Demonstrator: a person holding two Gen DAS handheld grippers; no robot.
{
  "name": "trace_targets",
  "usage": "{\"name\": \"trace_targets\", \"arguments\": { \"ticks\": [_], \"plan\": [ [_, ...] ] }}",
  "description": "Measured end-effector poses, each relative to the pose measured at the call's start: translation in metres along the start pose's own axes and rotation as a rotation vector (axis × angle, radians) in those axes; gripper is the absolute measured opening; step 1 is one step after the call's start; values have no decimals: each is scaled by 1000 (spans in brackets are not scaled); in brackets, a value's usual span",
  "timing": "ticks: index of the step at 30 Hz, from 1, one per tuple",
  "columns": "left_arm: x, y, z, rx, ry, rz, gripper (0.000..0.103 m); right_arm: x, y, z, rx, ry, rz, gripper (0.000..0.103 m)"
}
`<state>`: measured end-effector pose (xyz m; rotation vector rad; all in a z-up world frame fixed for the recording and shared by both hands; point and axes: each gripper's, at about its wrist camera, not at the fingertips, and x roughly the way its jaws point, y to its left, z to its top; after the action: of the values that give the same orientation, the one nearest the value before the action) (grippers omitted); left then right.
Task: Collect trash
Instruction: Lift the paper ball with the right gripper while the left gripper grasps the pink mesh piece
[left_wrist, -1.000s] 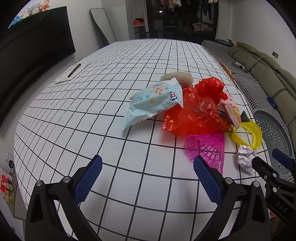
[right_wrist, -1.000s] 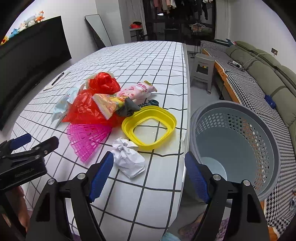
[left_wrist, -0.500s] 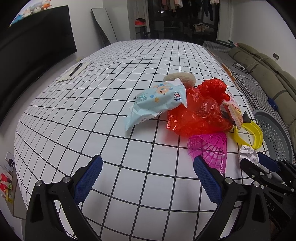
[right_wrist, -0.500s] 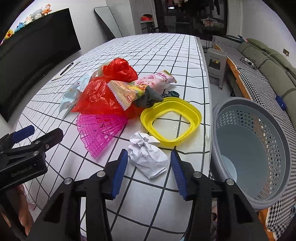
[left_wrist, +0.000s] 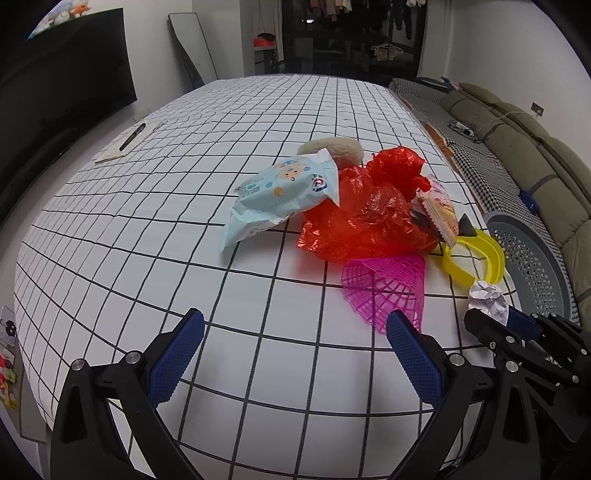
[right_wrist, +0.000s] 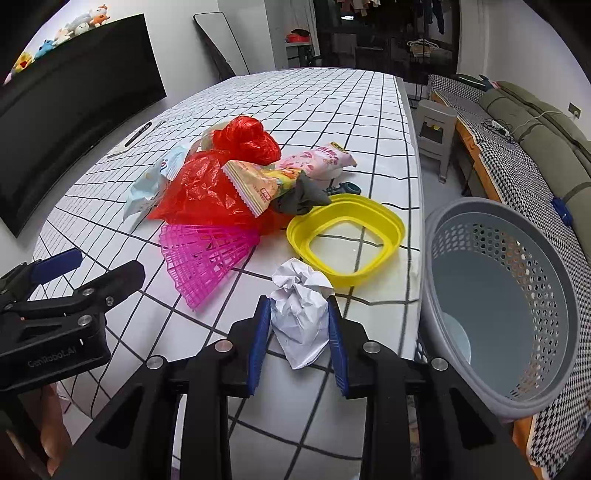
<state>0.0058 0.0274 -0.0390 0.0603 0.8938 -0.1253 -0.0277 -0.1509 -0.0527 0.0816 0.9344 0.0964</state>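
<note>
My right gripper (right_wrist: 298, 341) is shut on a crumpled white paper ball (right_wrist: 301, 302) at the table's near right edge; the ball also shows in the left wrist view (left_wrist: 487, 297). A trash pile lies behind it: a red plastic bag (right_wrist: 207, 188), a pink mesh piece (right_wrist: 201, 256), a yellow ring-shaped bowl (right_wrist: 369, 218), snack wrappers (right_wrist: 255, 181) and a pale blue wipes pack (left_wrist: 280, 192). A grey perforated basket (right_wrist: 502, 295) stands beside the table on the right. My left gripper (left_wrist: 293, 358) is open and empty over the near table.
The table has a white cloth with a black grid (left_wrist: 147, 229). A pen on paper (left_wrist: 131, 138) lies at the far left. A grey stool (right_wrist: 436, 125) and a sofa (right_wrist: 535, 122) stand to the right. A black screen (right_wrist: 74, 103) is on the left.
My right gripper moved forward to the paper ball and closed its fingers on it. My left gripper stayed open and barely moved.
</note>
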Motion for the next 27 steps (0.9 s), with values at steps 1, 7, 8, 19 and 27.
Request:
{"name": "trace_targets", "arguments": {
  "ticks": [1, 7, 8, 19, 27],
  "plan": [
    [0, -2, 0, 1, 0, -9, 97, -4, -3, -2, 6, -2, -1, 30],
    [2, -20, -1, 28, 13, -40, 97, -23, -18, -8, 40, -25, -18, 30],
    [3, -22, 0, 30, 16, -43, 97, -26, -21, -9, 45, -30, -19, 30],
    [29, -45, 7, 22, 49, -61, 97, -34, -41, -14, 86, -43, -6, 30],
    [49, -52, 18, -21, 90, -53, 97, -30, -48, -12, 100, -40, 8, 30]
  ]
}}
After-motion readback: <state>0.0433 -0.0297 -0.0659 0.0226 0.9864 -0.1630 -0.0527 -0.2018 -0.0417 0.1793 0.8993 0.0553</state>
